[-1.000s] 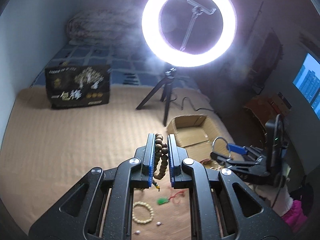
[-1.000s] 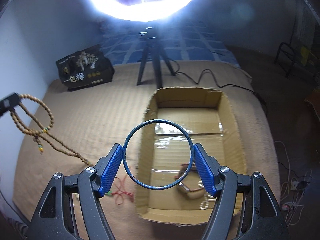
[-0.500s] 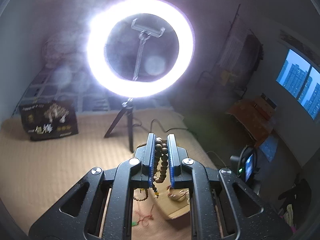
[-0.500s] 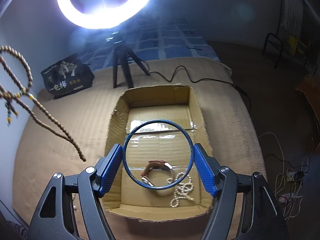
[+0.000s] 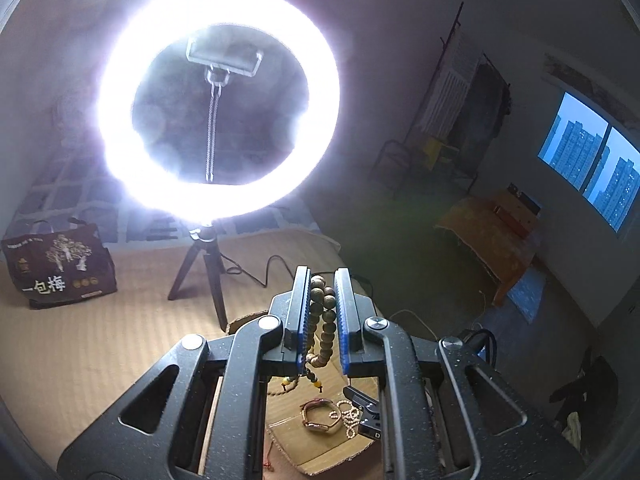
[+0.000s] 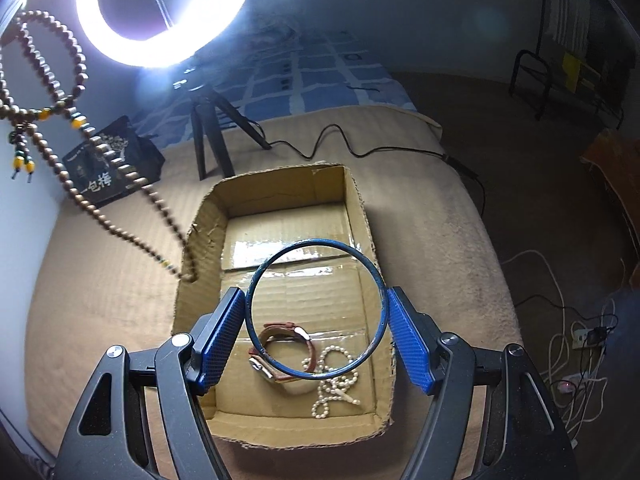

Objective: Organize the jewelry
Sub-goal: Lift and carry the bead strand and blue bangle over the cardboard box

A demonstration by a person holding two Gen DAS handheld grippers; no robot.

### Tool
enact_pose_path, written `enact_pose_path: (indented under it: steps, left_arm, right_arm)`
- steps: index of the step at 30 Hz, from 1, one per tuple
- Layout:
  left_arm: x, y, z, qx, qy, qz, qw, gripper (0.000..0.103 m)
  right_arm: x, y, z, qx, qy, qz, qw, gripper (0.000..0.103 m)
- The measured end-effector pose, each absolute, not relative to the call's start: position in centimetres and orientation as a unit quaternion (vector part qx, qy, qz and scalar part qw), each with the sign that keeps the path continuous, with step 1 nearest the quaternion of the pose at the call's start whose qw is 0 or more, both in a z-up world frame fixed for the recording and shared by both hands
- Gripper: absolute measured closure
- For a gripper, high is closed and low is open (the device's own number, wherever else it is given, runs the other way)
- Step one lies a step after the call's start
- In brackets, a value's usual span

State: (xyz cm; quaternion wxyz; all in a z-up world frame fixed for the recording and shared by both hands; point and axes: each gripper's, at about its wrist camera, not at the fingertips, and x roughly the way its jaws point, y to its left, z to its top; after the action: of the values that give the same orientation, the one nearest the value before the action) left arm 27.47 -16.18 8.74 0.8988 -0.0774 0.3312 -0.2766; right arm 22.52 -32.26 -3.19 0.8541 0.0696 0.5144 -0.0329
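Jewelry is split between your two grippers and the cardboard box.

Left wrist view: your left gripper [image 5: 322, 312] is clenched on a wooden bead necklace [image 5: 323, 320], jaws nearly together, the beads stacked up the gap between the pads and a tassel with yellow beads dangling below. Gripping a short section lets the long remainder hang free, probably so it can drop into the box in a pile. Under the gripper frame you can see only a slice of the box floor with the leather-strap watch [image 5: 320, 416] and pearl strand [image 5: 349, 416]. The ring light [image 5: 218, 100] fills the upper view.

Right wrist view: your right gripper [image 6: 316, 328] grasps a thin blue bangle [image 6: 316, 312] across its width, pads pressing its outer edge on both sides, so the jaws stand wide. It hovers over the cardboard box [image 6: 360, 208], bangle ring framing the watch [image 6: 286, 350]; the pearl strand [image 6: 334, 380] lies beside it. This view alone shows the whole box on the beige mat, and the necklace's full hanging loop [image 6: 52, 92], its lowest beads at the box's left rim – hidden from the left camera
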Motion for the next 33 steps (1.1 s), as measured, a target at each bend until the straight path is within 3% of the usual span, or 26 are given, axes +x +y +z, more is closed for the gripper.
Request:
enact_pose_path:
  steps: [18,33]
  left_arm:
    - [31.5,-19.8,-0.6,-0.069,0.419,-0.264,0.866,0.093]
    - [31.5,-20.7,-2.0,-0.047,0.441,-0.267,0.856,0.093]
  right_arm:
    - [23.0,-33.0,-6.0,0.068,0.541,-0.041,0.837,0.032]
    - [23.1,-32.5,-6.0,0.049,0.531,-0.052,0.845,0.031]
